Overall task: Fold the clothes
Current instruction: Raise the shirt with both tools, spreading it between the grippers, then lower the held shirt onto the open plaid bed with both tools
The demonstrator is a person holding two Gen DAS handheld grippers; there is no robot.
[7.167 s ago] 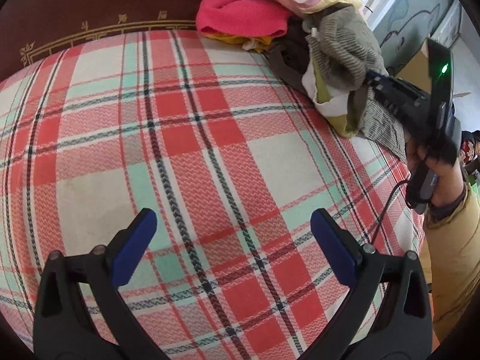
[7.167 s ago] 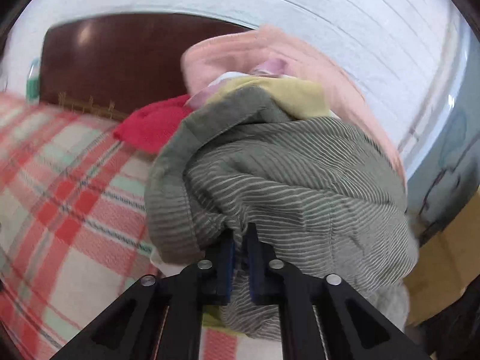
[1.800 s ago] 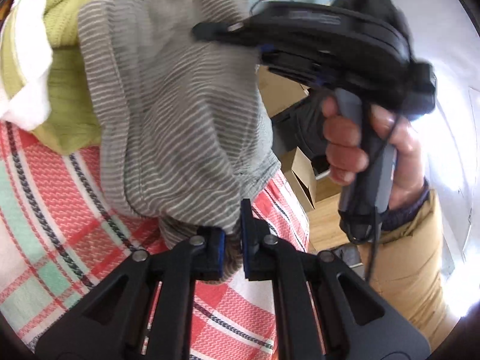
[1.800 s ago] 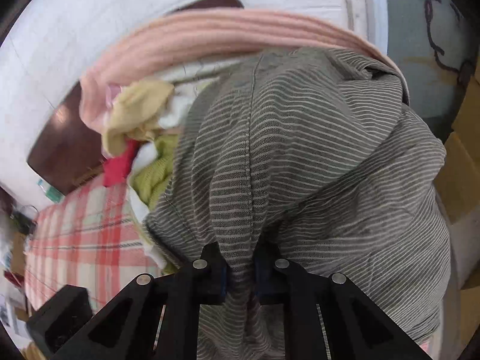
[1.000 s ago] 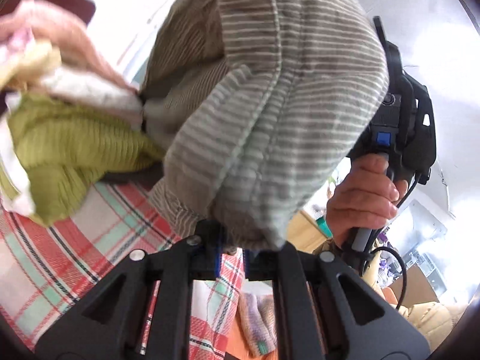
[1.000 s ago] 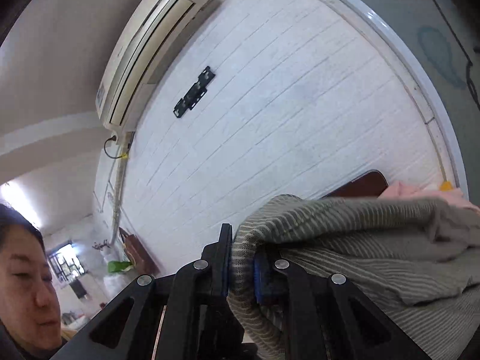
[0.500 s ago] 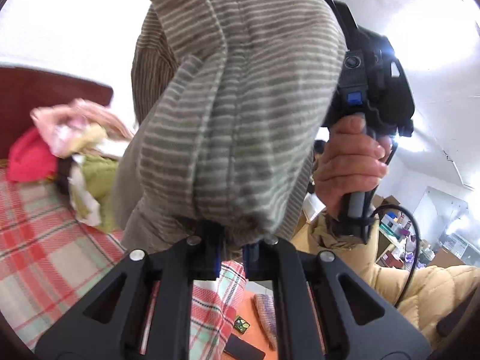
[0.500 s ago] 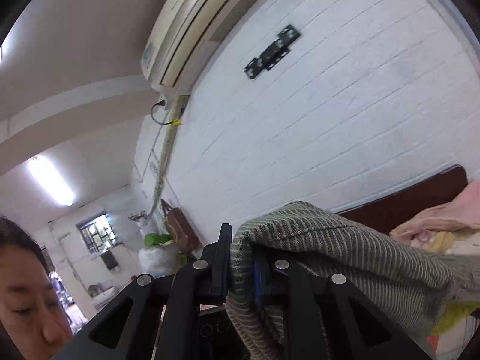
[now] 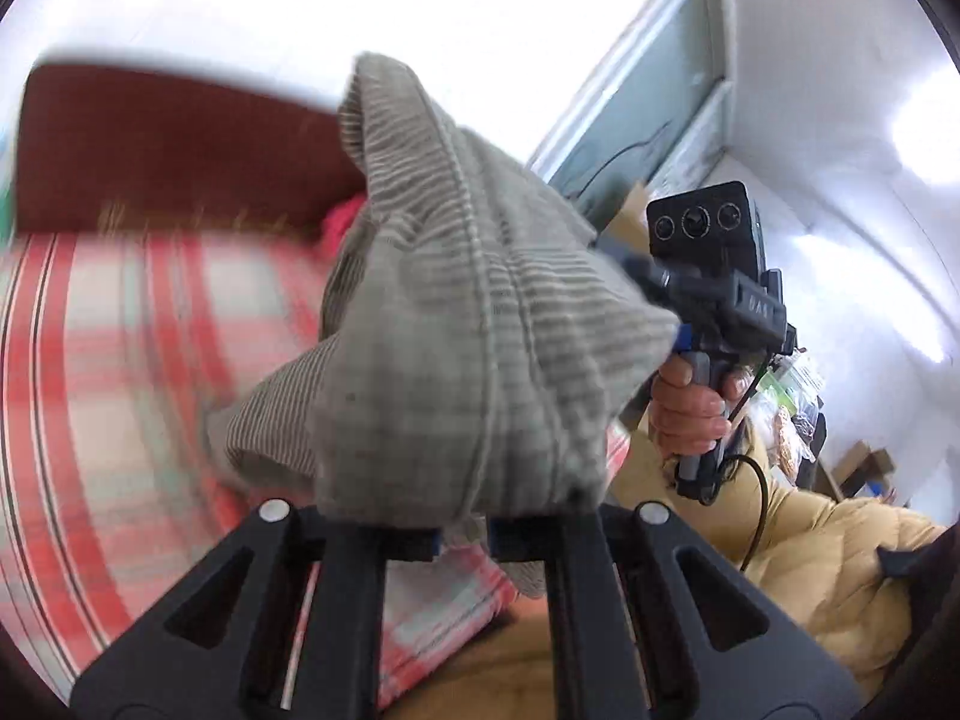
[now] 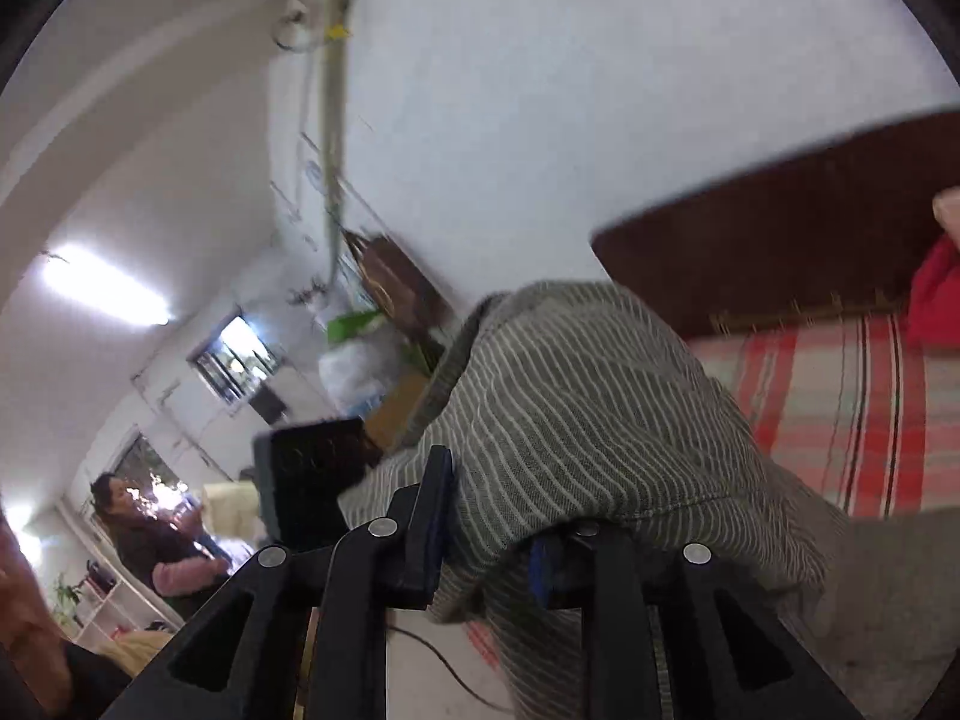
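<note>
The grey striped garment (image 9: 456, 324) has been pulled off the clothes pile at the headboard and now hangs over the plaid bedspread (image 9: 108, 360). The right gripper (image 10: 489, 531) jaws have just been opening, cloth draped between them.

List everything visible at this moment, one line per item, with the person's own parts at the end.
striped garment: one, grey-green, held up between both grippers
plaid bedcover: one, red, white and green, on the bed
headboard: one, dark brown, behind the bed
red cloth: one, by the headboard
bystander: one, far background
left gripper: black, shut on the garment
right gripper: black, jaws just opening, fabric between them
hand: on the right gripper's handle
yellow sleeve: one
</note>
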